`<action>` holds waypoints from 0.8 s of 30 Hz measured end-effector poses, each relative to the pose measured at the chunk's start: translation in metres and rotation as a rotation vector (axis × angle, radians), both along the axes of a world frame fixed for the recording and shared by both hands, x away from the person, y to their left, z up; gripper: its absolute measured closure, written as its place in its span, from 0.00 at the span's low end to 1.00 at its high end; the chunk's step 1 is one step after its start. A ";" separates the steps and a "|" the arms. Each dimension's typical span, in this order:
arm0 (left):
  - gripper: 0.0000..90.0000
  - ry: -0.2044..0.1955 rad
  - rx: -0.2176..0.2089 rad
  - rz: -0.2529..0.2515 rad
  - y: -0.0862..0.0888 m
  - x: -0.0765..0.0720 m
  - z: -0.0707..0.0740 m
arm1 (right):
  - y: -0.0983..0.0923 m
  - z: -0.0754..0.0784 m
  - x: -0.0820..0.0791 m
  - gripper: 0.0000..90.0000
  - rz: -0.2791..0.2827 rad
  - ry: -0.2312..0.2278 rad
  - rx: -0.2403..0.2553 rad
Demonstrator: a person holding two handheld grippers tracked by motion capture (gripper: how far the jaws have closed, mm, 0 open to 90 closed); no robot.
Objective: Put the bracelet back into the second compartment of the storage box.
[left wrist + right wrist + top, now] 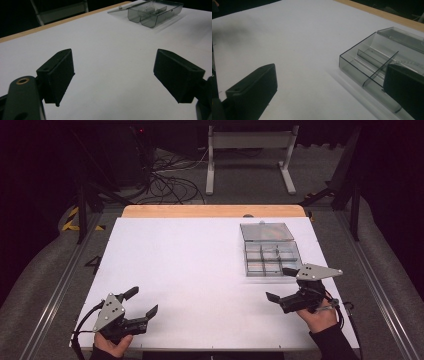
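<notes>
1. Item under inspection: a clear, smoke-tinted plastic organiser box [270,259] lying at roughly two o'clock on the white surface [190,275], well inside the far right corner.
2. Construction: thin see-through walls and thin dividers split the tray into several small compartments; the high view shows a two-row grid.
3. Lid [266,232]: hinged open and lying flat at the twelve o'clock side of the tray, of the same tinted clear plastic.
4. Contents: a few small pale items show faintly in the far compartments — too small to identify.
5. Right claw [281,284]: held at about four o'clock on the surface, released, jaws spread wide. One jaw sits just beside the near edge of the box; contact cannot be told. In the right gripper view the box [377,67] fills the right half, with one dark jaw overlapping its near corner.
6. Left claw [141,301]: held at about seven o'clock, released, jaws wide apart with bare white surface between them. It is well apart from the box, which appears in the left gripper view far off at one o'clock [155,12].
7. Surface: plain white sheet with a wooden strip [214,211] along its far edge.
</notes>
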State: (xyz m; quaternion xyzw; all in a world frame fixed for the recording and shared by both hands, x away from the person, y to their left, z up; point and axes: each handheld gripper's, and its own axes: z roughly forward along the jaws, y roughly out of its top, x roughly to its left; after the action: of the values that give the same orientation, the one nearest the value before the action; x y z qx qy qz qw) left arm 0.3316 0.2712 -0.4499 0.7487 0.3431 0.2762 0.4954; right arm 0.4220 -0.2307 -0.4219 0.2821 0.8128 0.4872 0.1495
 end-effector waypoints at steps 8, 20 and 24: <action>0.19 0.005 -0.006 0.000 -0.001 0.000 0.000 | -0.003 -0.015 -0.005 0.00 0.004 0.025 -0.016; 0.19 0.007 -0.004 -0.002 0.001 -0.001 0.000 | -0.007 -0.042 -0.010 0.00 -0.007 0.069 -0.024; 0.19 0.004 0.007 -0.004 0.001 -0.001 0.000 | -0.008 -0.049 -0.011 0.00 -0.002 0.077 -0.035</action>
State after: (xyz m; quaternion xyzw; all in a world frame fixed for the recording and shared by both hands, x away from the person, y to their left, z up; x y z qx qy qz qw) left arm 0.3309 0.2721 -0.4502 0.7516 0.3416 0.2749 0.4928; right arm 0.4106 -0.2382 -0.4707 0.2986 0.8261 0.4617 0.1236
